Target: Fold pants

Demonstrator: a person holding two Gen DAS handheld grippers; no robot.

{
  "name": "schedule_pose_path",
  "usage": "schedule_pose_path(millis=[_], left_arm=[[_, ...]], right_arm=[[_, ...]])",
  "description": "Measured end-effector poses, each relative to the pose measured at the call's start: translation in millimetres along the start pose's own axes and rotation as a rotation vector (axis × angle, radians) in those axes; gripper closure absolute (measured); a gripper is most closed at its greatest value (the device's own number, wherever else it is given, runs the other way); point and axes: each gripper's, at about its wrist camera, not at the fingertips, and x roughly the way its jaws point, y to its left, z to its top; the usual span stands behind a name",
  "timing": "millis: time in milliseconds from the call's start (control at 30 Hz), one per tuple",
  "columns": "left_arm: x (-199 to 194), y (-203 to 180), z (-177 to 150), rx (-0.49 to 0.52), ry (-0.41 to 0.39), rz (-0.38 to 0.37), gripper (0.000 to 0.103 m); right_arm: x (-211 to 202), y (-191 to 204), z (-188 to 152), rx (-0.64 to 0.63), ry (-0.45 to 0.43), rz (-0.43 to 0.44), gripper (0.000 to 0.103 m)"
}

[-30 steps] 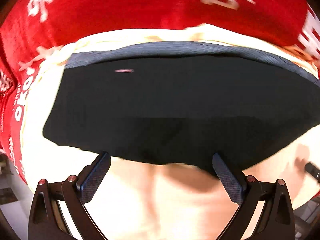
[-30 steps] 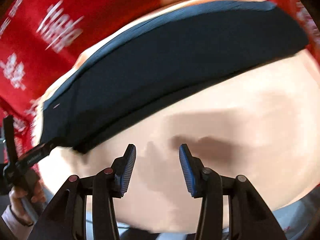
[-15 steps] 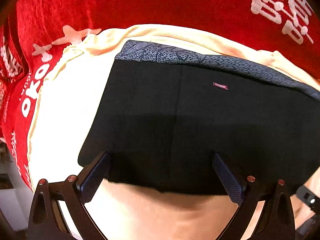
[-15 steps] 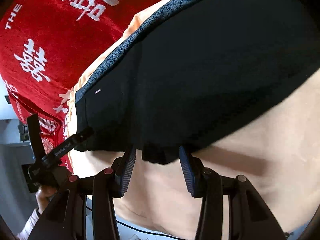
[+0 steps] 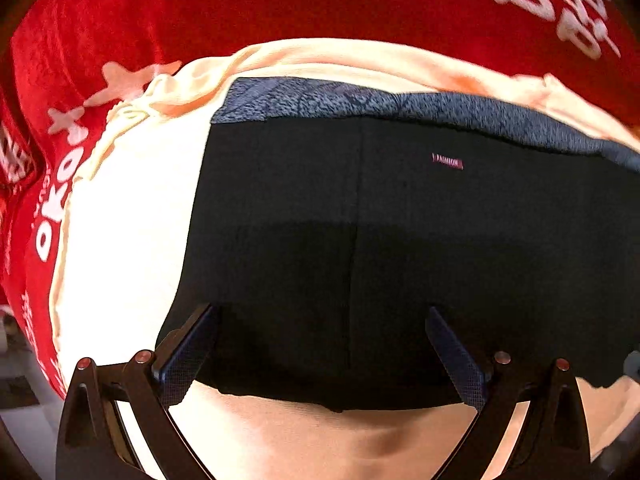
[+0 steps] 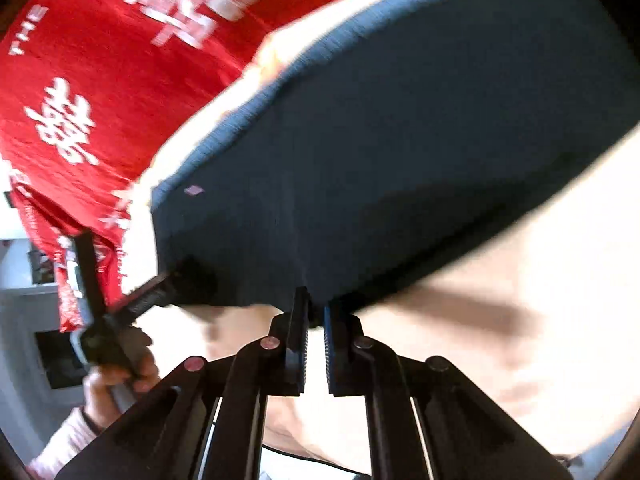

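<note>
Black pants (image 5: 360, 220) with a speckled grey waistband (image 5: 360, 100) and a small pink label lie flat on a cream cloth (image 5: 128, 220). My left gripper (image 5: 320, 312) is open, its fingers spread wide over the near edge of the pants with the fabric between them and untouched. In the right wrist view the pants (image 6: 400, 140) fill the middle. My right gripper (image 6: 316, 308) is closing its jaws, and the pads pinch the near hem. The left gripper (image 6: 176, 280) shows at the pants' left corner, held by a hand (image 6: 116, 388).
A red blanket (image 5: 280, 0) with white characters lies under the cream cloth (image 6: 500, 320) and spreads behind and to the left. The blanket (image 6: 100, 60) hangs over the edge at the left, with a grey floor and dark furniture below.
Both grippers came in toward the near edge of the pants. The right jaws, apart before, have shut on the hem. The left jaws stay wide.
</note>
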Motion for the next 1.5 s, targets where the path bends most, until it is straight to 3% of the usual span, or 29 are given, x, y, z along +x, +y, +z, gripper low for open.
schedule_pose_path(millis=[167, 233, 267, 333, 400, 500, 567, 667, 700, 767, 833, 867, 1000, 1067, 1200, 1267, 1333, 1400, 1500], left_arm=[[-9.2, -0.2, -5.3, 0.003, 0.021, 0.012, 0.001], [-23.1, -6.4, -7.4, 0.002, -0.002, -0.004, 0.001], [-31.3, -10.9, -9.8, 0.008, -0.019, -0.043, 0.001], [-42.0, -27.3, -11.0, 0.026, -0.032, -0.093, 0.001], [-48.5, -60.7, -8.3, 0.074, -0.045, -0.137, 0.001], [-46.4, -106.3, -6.0, 0.125, -0.056, -0.167, 0.001], [-38.4, -135.4, -7.5, 0.156, -0.051, -0.184, 0.001], [-18.0, -157.4, -20.8, 0.196, -0.009, -0.139, 0.000], [-16.2, -155.2, -25.3, 0.183, -0.016, -0.140, 0.000], [-14.8, -146.6, -25.7, 0.169, 0.011, -0.170, 0.000], [-20.6, -140.8, -22.4, 0.175, 0.048, -0.174, 0.001], [-29.3, -131.0, -15.4, 0.174, 0.019, -0.170, 0.001], [-49.3, -102.7, 24.2, 0.142, -0.088, -0.128, 0.001], [-41.7, -86.9, 50.3, 0.094, -0.096, -0.093, 0.001], [2.2, -45.4, 81.3, 0.027, -0.073, 0.001, 0.001], [27.2, -29.9, 82.3, 0.006, -0.031, 0.041, 0.001], [41.1, -18.7, 77.6, -0.006, -0.017, 0.019, 0.000], [31.6, -15.7, 56.4, 0.008, -0.049, 0.005, 0.000], [21.0, -18.5, 41.2, 0.058, -0.049, 0.065, 0.000]], right_arm=[[-1.7, -15.4, -17.7, 0.019, 0.075, -0.018, 0.095], [-17.4, -20.8, -24.2, 0.015, 0.105, -0.032, 0.095], [-34.2, -24.1, -21.9, -0.003, 0.077, -0.059, 0.095], [-56.8, -23.9, -9.3, -0.043, 0.015, -0.107, 0.092], [-75.5, -23.9, 16.3, -0.104, -0.047, -0.156, 0.077], [-88.7, -26.3, 55.8, -0.196, -0.114, -0.256, 0.074], [-83.0, -36.8, 74.1, -0.220, -0.099, -0.312, 0.074], [-68.8, -67.3, 71.8, -0.177, -0.009, -0.349, 0.076], [-71.7, -73.9, 64.1, -0.170, -0.014, -0.327, 0.075], [-68.5, -83.6, 49.8, -0.155, 0.083, -0.346, 0.076], [-82.0, -81.5, 45.8, -0.151, 0.062, -0.318, 0.075], [-91.5, -73.3, 49.7, -0.178, 0.037, -0.301, 0.075], [-107.6, -28.4, 94.8, -0.268, -0.044, -0.206, 0.074], [-96.5, -6.7, 127.8, -0.274, -0.048, -0.148, 0.074], [-51.9, 19.4, 163.9, -0.301, -0.014, -0.142, 0.074], [-28.6, 16.5, 171.8, -0.313, 0.025, -0.191, 0.074], [-9.5, 7.7, 167.2, -0.304, 0.042, -0.217, 0.075], [-20.2, -8.5, 166.1, -0.289, 0.004, -0.140, 0.078], [-38.1, -27.5, 163.0, -0.248, -0.009, -0.178, 0.075]])
